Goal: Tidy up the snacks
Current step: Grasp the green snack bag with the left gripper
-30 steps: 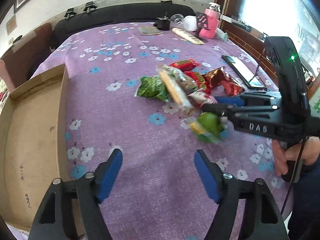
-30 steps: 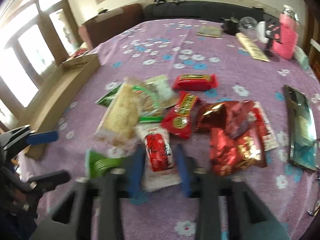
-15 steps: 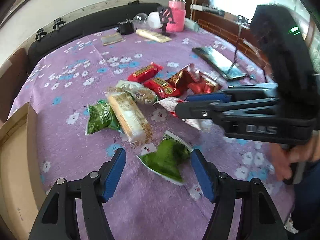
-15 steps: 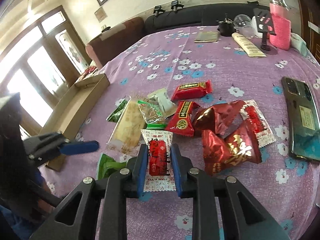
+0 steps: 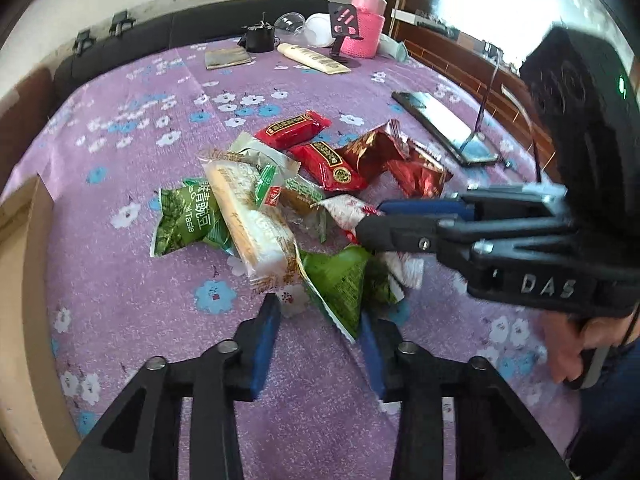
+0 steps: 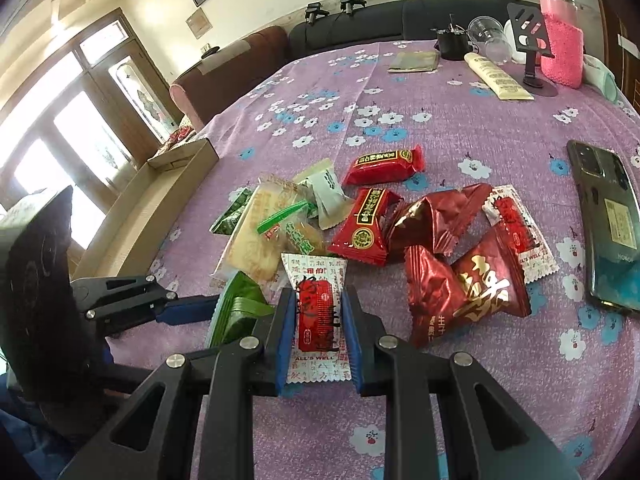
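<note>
The right gripper point(image 6: 316, 332) is pressed together on a white packet with a red panel point(image 6: 316, 316), which is pinched between its blue pads point(image 6: 285, 344) and lies flat on the purple flowered tablecloth point(image 6: 440, 120). Just left of that gripper a green triangular packet point(image 6: 236, 312) is seen, and the left gripper point(image 5: 316, 344) is set around it. The left jaws are closing with the green packet point(image 5: 344, 284) between them; its lower corner appears to meet the right-hand pad point(image 5: 370, 356), though contact cannot be told for certain, and the left-hand pad stands clear of it.

Ahead of the left gripper a long pale biscuit pack point(image 5: 250, 220) is laid, with a green pea snack bag point(image 5: 186, 220) beside it on the left. Beyond the right gripper two red rectangular packets point(image 6: 366, 228) are found, and to its right dark red foil pouches point(image 6: 464, 292) are heaped with a second white-and-red packet point(image 6: 520, 236) behind them. A phone point(image 6: 608, 224) is placed far right of that gripper. A cardboard box point(image 6: 168, 196) is set at the table edge, far left of the right gripper. The right gripper's handle is held by a hand point(image 5: 568, 344).
</note>
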Motion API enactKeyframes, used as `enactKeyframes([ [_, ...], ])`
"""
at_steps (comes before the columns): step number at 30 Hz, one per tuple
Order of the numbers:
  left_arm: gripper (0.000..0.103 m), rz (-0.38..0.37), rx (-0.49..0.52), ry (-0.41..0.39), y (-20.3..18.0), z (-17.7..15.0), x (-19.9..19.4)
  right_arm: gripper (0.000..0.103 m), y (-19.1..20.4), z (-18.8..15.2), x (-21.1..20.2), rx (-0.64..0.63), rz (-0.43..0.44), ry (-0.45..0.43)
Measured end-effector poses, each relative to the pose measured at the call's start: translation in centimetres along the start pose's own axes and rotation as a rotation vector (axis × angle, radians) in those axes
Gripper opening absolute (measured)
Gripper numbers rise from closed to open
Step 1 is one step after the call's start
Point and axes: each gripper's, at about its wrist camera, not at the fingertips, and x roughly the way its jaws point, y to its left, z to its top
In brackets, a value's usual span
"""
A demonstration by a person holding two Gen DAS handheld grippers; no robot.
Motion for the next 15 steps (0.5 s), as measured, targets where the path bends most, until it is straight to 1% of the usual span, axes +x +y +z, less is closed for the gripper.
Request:
enactKeyframes([
  [1, 0.057, -0.006, -0.009, 0.000, 0.1, 0.0, 0.0, 0.022, 0.0, -0.1, 0.1, 0.000, 0.003, 0.005],
  [2, 0.068, -0.009, -0.020, 0.001, 0.3, 0.0, 0.0, 0.022, 0.0, -0.1, 0.2, 0.000, 0.010, 0.011],
  [3, 0.072, -0.017, -0.035, 0.002, 0.4, -0.1, 0.0, 0.022, 0.1, -0.2, 0.3, -0.003, 0.019, 0.018],
  [4, 0.072, -0.042, -0.050, 0.002, 0.6, -0.1, -0.2, 0.022, 0.3, -0.2, 0.5, -0.008, 0.028, 0.025],
  [8, 0.072, -0.102, -0.098, 0.012, 1.1, -0.3, -0.5, 0.022, 0.7, -0.5, 0.8, -0.017, 0.070, 0.050],
  [11, 0.072, -0.093, -0.088, 0.002, 0.9, -0.3, -0.4, 0.022, 0.5, -0.5, 0.8, -0.001, 0.106, 0.059],
  [14, 0.072, -0.093, -0.078, -0.015, 0.6, -0.2, -0.4, 0.022, 0.5, -0.6, 0.7, 0.006, 0.111, 0.059],
  [15, 0.070, -0.096, -0.076, -0.017, 0.6, -0.1, -0.3, 0.022, 0.4, -0.6, 0.7, 0.010, 0.109, 0.057],
])
